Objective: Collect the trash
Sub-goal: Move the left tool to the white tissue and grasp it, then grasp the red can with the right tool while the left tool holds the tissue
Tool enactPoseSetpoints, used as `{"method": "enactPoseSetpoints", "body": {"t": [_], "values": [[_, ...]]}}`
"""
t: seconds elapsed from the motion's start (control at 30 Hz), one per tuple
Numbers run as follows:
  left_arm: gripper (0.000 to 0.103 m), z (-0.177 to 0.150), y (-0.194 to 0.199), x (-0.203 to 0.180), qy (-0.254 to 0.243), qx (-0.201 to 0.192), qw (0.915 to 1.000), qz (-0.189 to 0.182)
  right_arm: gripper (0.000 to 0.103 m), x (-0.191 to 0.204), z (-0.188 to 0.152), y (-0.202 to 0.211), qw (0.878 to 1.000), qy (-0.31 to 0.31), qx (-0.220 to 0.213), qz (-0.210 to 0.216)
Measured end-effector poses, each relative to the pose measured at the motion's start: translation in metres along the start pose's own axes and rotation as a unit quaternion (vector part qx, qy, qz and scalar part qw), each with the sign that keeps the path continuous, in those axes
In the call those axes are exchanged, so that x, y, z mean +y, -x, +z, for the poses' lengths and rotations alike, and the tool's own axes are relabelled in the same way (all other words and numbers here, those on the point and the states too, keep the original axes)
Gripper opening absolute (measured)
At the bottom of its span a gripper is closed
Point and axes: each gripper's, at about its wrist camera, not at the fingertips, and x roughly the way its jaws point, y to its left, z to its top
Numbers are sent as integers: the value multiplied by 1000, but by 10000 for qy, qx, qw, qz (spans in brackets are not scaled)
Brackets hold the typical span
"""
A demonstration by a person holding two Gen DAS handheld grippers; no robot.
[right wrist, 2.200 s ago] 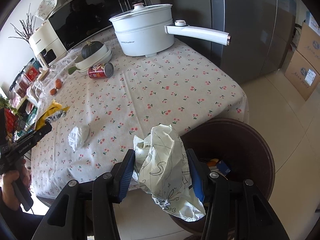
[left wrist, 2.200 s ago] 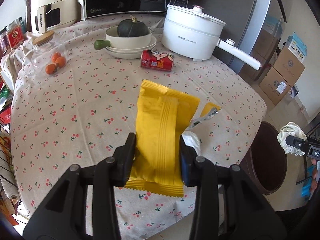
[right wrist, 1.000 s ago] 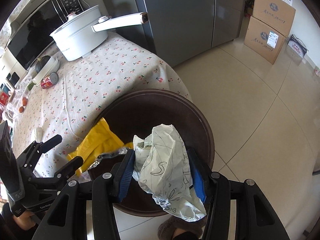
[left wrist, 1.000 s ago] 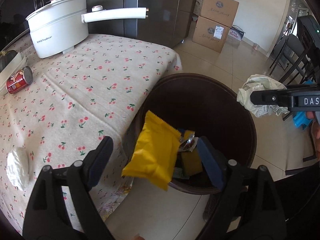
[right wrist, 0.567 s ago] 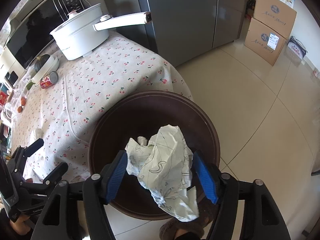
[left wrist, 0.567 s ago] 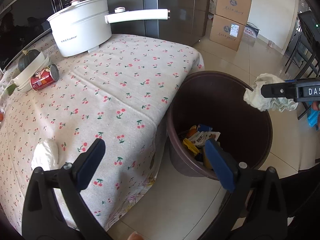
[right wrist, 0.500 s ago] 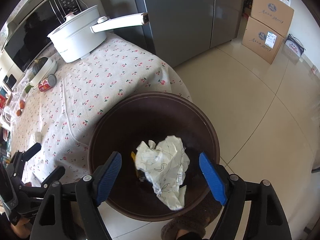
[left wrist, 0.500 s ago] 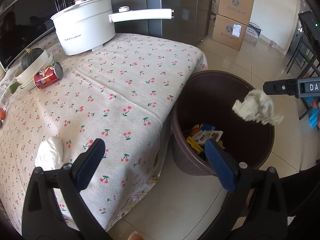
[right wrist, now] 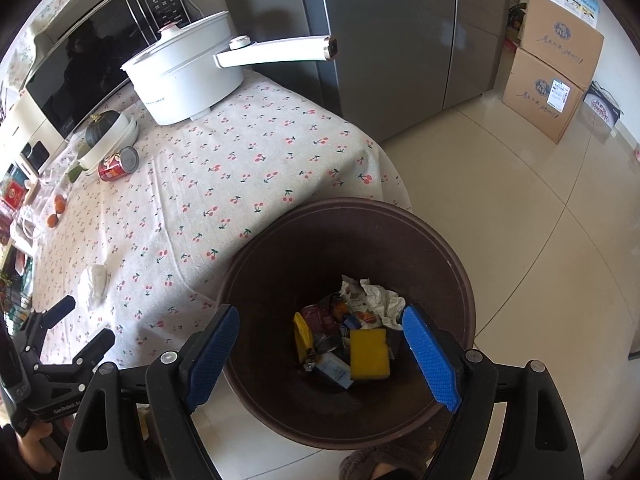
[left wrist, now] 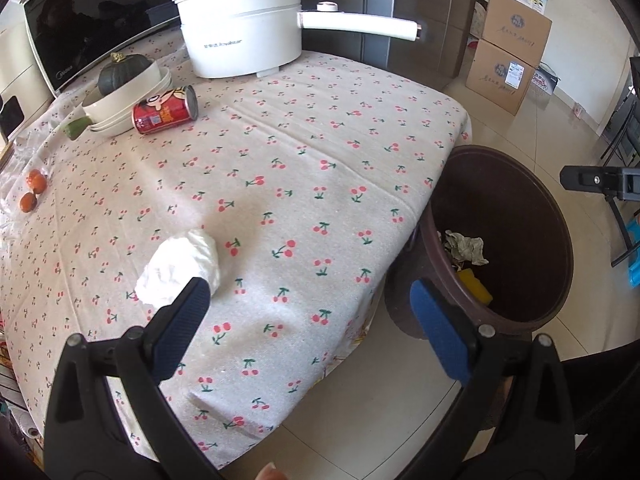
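Brown round plastic bin (right wrist: 460,280) now holds the crumpled printed paper (right wrist: 374,296) you just dropped. Your right gripper (right wrist: 320,344) and left gripper (left wrist: 308,320) both hang spread wide, empty. Next: white crumpled tissue wad (left wrist: 180,268) on the cherry-print tablecloth (left wrist: 320,140), near your left fingers.

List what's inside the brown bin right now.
In the round brown plastic bin: crumpled white printed paper, a yellow sponge block, a yellow wrapper, small packets. Anything beneath them is hidden.
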Motion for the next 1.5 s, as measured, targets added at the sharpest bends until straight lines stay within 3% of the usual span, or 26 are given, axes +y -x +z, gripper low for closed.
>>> {"method": "enactPoseSetpoints", "body": {"t": [0.4,0.83,0.9,0.97,1.0,1.07,1.13,1.27,1.5], "values": [[100,-1,-11,78,1218,314,9921,36,86,45,5,-6,9987,503,25,41],[100,-6,-42,107,1980,444,9792,-6,86,66,1,-15,9970,761,134,14],[92,-7,-43,109,2028,408,9783,-68,86,68,1,-16,9967,795,150,8],[70,-7,-47,109,2010,466,9783,-196,86,72,1,-17,9964,833,166,8],[67,-6,-47,107,1947,464,9796,-171,86,74,2,-17,9962,850,170,12],[44,-4,-46,106,1817,465,9820,-209,86,80,3,-18,9960,877,171,31],[33,-4,-44,108,1803,484,9821,-268,86,88,4,-19,9957,904,176,77],[25,-2,-30,116,1800,389,9825,-274,86,113,11,-24,9935,1098,216,184],[23,5,13,161,1861,49,9825,45,86,183,46,-42,9860,1541,248,593]]}}
